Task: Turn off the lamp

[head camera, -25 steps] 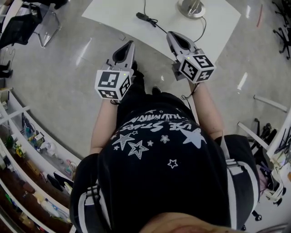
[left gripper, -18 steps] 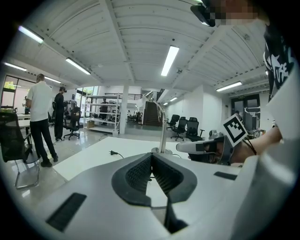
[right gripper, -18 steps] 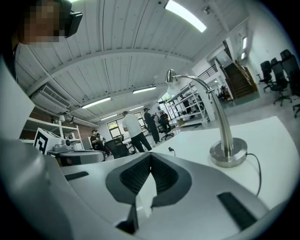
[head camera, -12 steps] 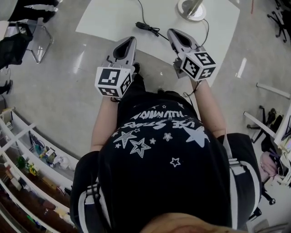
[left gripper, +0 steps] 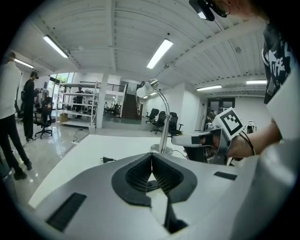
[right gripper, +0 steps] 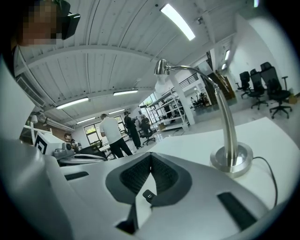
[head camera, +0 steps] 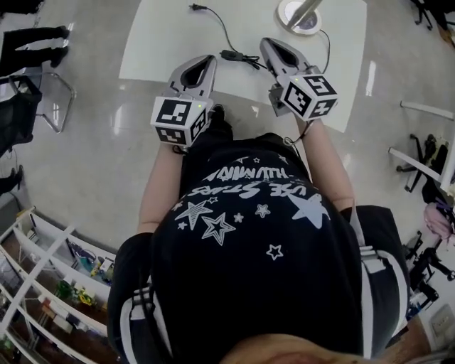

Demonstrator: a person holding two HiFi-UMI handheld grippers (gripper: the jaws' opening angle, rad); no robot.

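The lamp (head camera: pixel 298 13) stands toward the far right of the white table (head camera: pixel 156 43). We judge that the lamp is worked from the cord switch (head camera: pixel 231 55), which lies on the tabletop nearer us. The left gripper (head camera: pixel 207 60) and right gripper (head camera: pixel 267 44) flank that switch. Each has its jaws pressed together on nothing, presumably so that a closed tip can press it. The plug (head camera: pixel 197 8) lies loose farther back.
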